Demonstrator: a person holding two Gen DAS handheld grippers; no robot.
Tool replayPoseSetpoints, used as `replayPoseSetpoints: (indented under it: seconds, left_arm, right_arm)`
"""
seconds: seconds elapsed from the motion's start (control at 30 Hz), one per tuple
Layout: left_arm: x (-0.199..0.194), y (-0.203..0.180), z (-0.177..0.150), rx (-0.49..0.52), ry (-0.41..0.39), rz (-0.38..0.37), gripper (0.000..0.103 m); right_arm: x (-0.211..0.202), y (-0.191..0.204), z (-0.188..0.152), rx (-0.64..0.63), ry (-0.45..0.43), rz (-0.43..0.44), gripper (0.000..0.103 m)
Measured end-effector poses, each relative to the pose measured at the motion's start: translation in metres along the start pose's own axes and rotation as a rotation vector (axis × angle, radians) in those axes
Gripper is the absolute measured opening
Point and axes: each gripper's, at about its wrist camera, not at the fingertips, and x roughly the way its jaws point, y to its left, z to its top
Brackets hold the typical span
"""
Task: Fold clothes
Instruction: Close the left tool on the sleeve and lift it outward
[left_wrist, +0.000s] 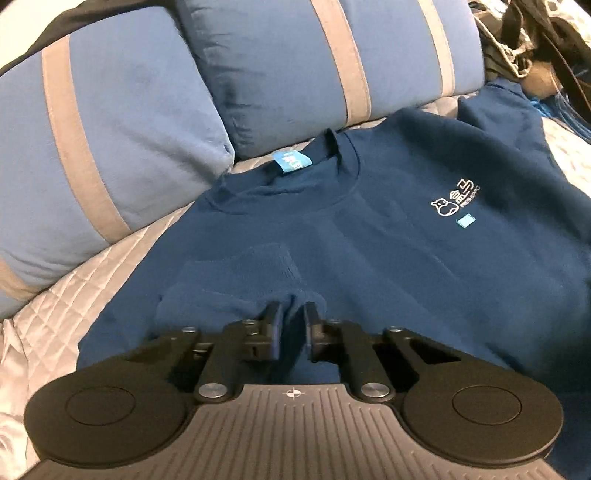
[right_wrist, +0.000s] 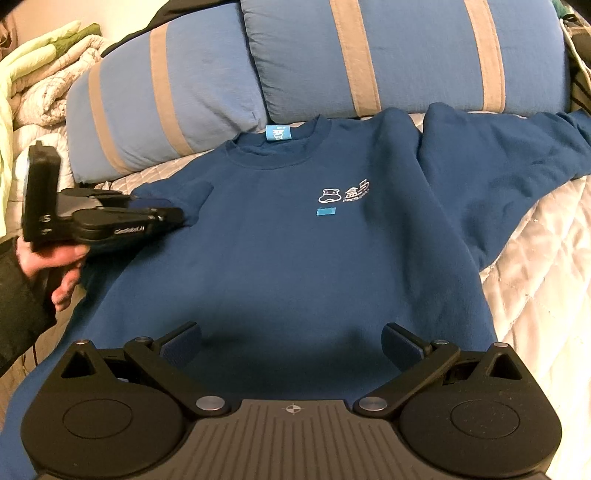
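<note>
In the left wrist view, a fold of the blue sweatshirt (left_wrist: 369, 251), spread on a quilted bedspread (left_wrist: 92, 295), is pinched between the closed jaws of the left gripper (left_wrist: 293, 317), with two striped pillows (left_wrist: 280, 62) lying just behind the collar. In the right wrist view, the right gripper (right_wrist: 291, 341) is held wide open and empty over the hem, while the left sleeve is seen folded in and a heap of bedding (right_wrist: 44, 74) is piled at the left.

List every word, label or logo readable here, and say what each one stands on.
"GenRobot.AI", roughly, on the side of the left tool.
Chest print on the sweatshirt: hippo logo, characters and a small word beneath, too blurred to read.
Blue neck label: print unreadable.
Small blue chest patch: blank.
</note>
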Motion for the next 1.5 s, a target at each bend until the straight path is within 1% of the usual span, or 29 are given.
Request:
replayPoseSetpoints:
  seconds: [0.07,0.2,0.33,0.5,0.63,0.8,0.9,1.0,1.2,1.33,1.4,1.5]
  left_arm:
    - [-0.01,0.002,0.0,-0.002,-0.018,0.012,0.006]
    - [-0.039,0.014,0.004,-0.017,-0.095,0.042,0.006]
    - [-0.079,0.04,0.01,-0.065,-0.192,0.084,0.006]
    - [-0.126,0.076,0.012,-0.132,-0.294,0.147,0.006]
    - [-0.162,0.106,0.003,-0.189,-0.355,0.207,0.006]
    - [-0.2,0.143,-0.024,-0.27,-0.416,0.306,0.006]
    - [-0.223,0.168,-0.05,-0.355,-0.444,0.363,0.006]
    - [-0.242,0.19,-0.079,-0.433,-0.453,0.437,0.006]
    - [-0.269,0.226,-0.154,-0.605,-0.433,0.543,0.006]
    - [-0.271,0.238,-0.223,-0.809,-0.395,0.578,0.006]
    - [-0.266,0.237,-0.259,-0.911,-0.357,0.577,0.006]
    - [-0.253,0.225,-0.306,-1.017,-0.285,0.567,0.007]
  right_arm:
    - [0.001,0.0,-0.001,0.002,0.001,0.002,0.103]
    - [0.001,0.0,0.0,-0.008,0.007,-0.001,0.103]
    - [0.001,0.0,-0.001,-0.017,0.006,-0.009,0.103]
    - [0.001,0.001,-0.002,-0.018,0.005,-0.014,0.103]
    - [0.001,0.003,-0.002,-0.024,0.007,-0.021,0.103]
    - [0.0,0.005,-0.002,-0.033,0.008,-0.03,0.103]
    - [-0.001,0.006,-0.002,-0.042,0.006,-0.035,0.103]
    - [-0.001,0.008,-0.003,-0.052,0.008,-0.041,0.103]
    - [0.001,0.01,-0.003,-0.067,0.02,-0.048,0.103]
    - [0.001,0.01,-0.002,-0.065,0.023,-0.049,0.103]
    - [0.001,0.01,-0.002,-0.064,0.024,-0.05,0.103]
    - [0.002,0.011,-0.001,-0.062,0.028,-0.052,0.103]
